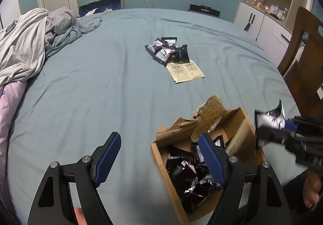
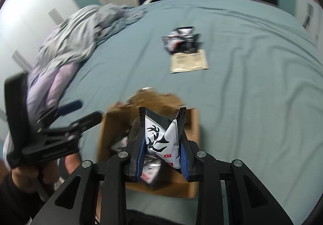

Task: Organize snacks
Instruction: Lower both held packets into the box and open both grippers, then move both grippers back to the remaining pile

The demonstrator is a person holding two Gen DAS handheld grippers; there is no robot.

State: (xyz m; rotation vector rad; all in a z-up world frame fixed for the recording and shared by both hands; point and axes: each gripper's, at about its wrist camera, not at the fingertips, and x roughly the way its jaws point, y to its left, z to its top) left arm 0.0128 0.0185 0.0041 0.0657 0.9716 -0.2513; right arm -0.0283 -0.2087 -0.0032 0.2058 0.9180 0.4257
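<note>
my right gripper (image 2: 162, 144) pinches a black-and-white snack pack (image 2: 163, 140), its blue pads pressed against both sides and crumpling it, held above the open cardboard box (image 2: 105, 124). my left gripper (image 1: 159, 159) hangs with its jaws spread wide and nothing between them, one finger over the bare bed (image 1: 101, 83), the other over the box's near corner. the box sits on the blue sheet with torn flaps, and more black and white packs (image 1: 185, 172) are heaped inside. farther up the bed lies a small pile of packs (image 1: 167, 50), touching a tan paper sheet (image 1: 185, 71) just in front of it. crumpled grey bedding (image 1: 30, 39) is bunched at the bed's left edge.
</note>
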